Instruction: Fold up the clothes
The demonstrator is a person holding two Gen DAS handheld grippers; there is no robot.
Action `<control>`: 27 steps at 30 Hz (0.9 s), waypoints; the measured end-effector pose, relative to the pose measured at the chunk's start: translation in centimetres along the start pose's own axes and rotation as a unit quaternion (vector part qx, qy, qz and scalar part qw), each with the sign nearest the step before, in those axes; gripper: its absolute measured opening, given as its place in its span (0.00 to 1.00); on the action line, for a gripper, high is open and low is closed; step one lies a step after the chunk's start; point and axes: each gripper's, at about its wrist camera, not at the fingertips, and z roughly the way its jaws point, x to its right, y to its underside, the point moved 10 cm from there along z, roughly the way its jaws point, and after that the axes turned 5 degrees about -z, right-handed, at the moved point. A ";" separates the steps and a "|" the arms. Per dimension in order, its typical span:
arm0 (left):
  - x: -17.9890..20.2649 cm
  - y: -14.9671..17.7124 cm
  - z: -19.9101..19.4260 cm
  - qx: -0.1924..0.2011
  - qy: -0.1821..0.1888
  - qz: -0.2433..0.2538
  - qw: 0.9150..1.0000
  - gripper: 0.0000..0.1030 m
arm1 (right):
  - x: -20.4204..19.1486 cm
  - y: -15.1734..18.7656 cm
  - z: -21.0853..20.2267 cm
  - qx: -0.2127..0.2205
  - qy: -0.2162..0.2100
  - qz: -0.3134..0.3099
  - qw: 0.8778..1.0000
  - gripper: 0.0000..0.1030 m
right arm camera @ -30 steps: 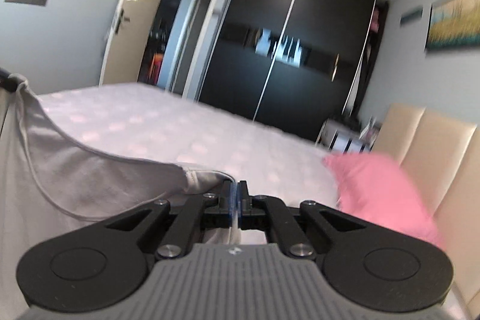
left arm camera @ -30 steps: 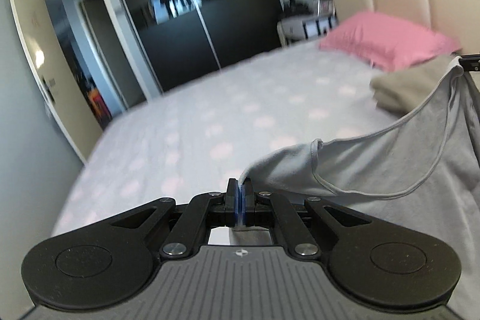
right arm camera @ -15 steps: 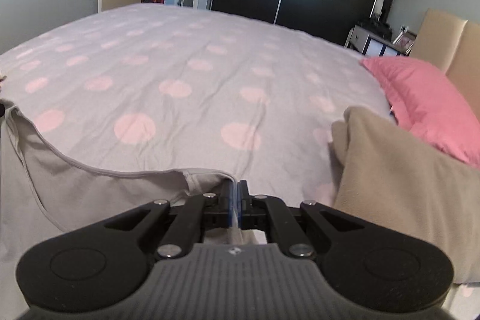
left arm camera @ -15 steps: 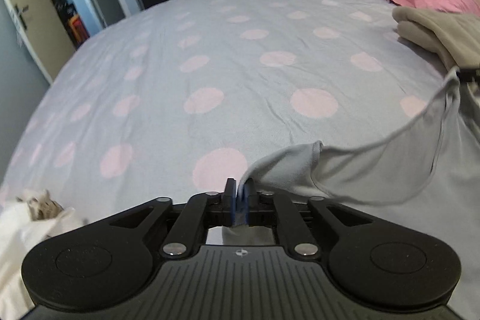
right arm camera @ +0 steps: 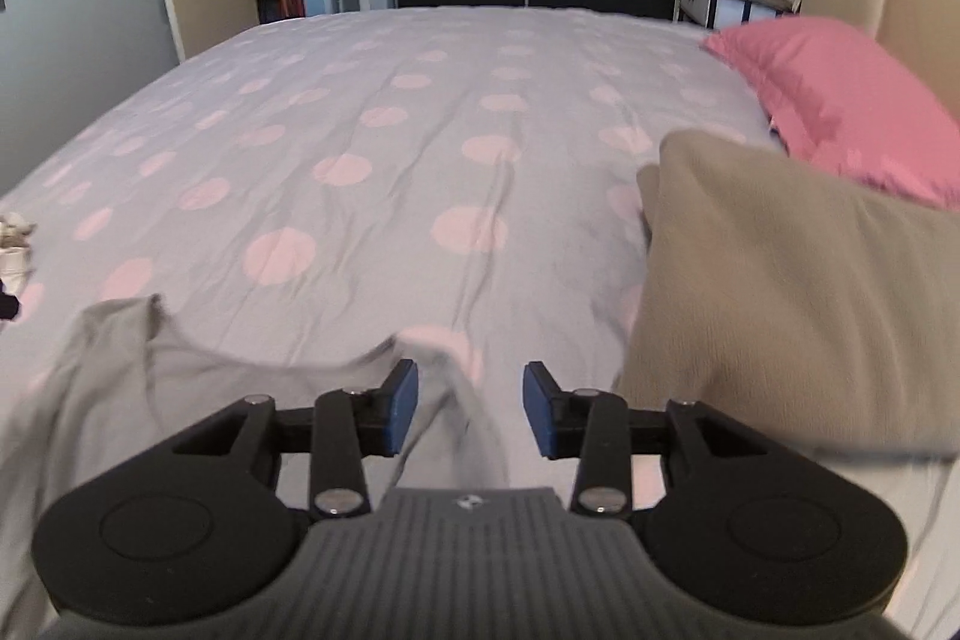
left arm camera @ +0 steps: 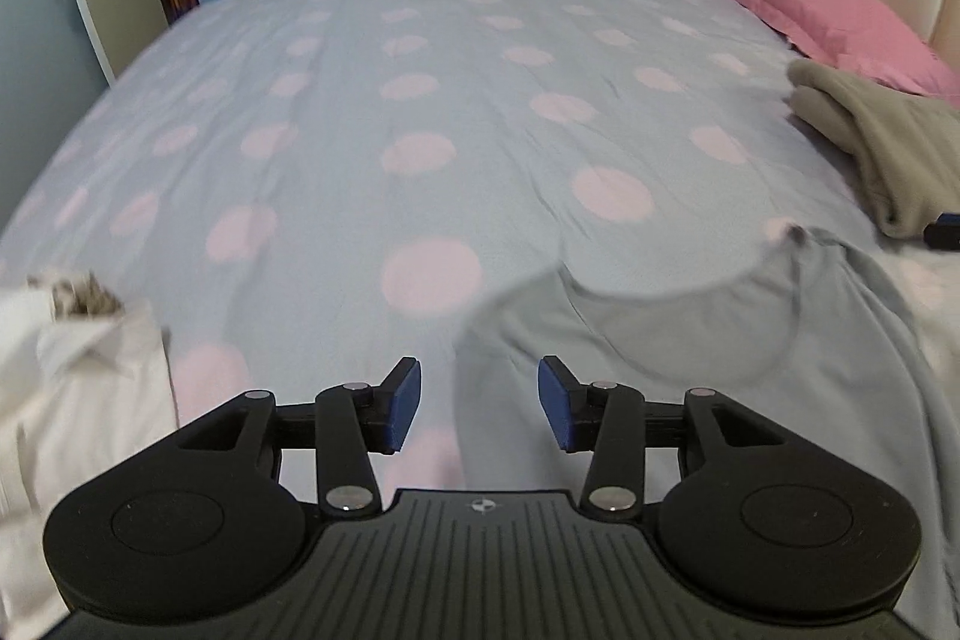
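Grey top (left arm camera: 690,340) now lies released on the bed; both tongs (left arm camera: 478,403) (right arm camera: 470,407) have spread apart.

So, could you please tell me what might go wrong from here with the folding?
The grey sleeveless top lies rumpled, so creases may get folded in. Its right shoulder sits close beside the folded beige garment, which the open right hand-held gripper could snag instead.

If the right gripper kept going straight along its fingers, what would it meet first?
Most likely the grey top's strap, lying between the open right gripper's jaws; beyond that, the dotted bedsheet. Depth is hard to judge.
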 end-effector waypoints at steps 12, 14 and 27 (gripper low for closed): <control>1.4 10.5 -4.9 -0.055 0.019 0.015 0.998 0.44 | 0.1 12.7 -6.4 -0.087 -0.046 0.021 0.995 0.41; 0.9 12.3 -5.4 -0.064 0.018 0.000 0.998 0.45 | 0.0 14.2 -7.3 -0.100 -0.056 0.027 0.993 0.41; 0.2 20.9 -6.0 -0.140 0.013 -0.027 0.990 0.47 | -1.5 20.9 -10.2 -0.173 -0.093 0.026 0.980 0.40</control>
